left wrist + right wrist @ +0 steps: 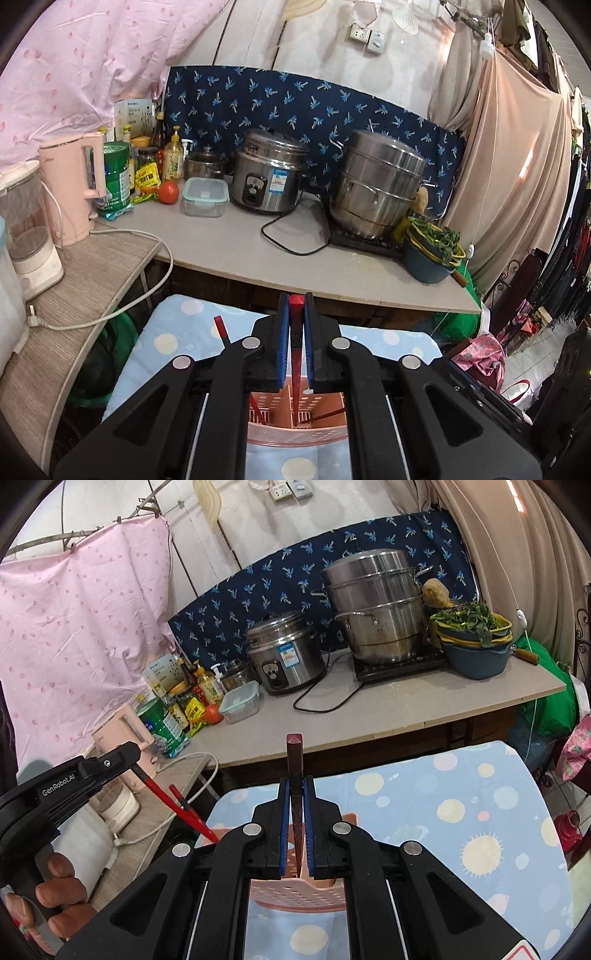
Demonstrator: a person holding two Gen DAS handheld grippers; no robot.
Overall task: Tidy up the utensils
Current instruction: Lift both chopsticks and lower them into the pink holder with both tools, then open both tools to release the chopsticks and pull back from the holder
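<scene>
Jaws of both grippers are clamping chopsticks: left gripper (296, 347) lowering a red chopstick (296, 354), right gripper (296, 827) a dark chopstick (294, 775), into the pink basket (295, 437) at bottom centre, which is already holding several.

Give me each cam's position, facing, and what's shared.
Left wrist: on left gripper, facing the counter; its jaws clamp a red chopstick over the pink basket.
Right wrist: on right gripper, same facing; clamps a dark chopstick; left gripper and hand show.
Shared: basket, rice cooker, steamer.
</scene>
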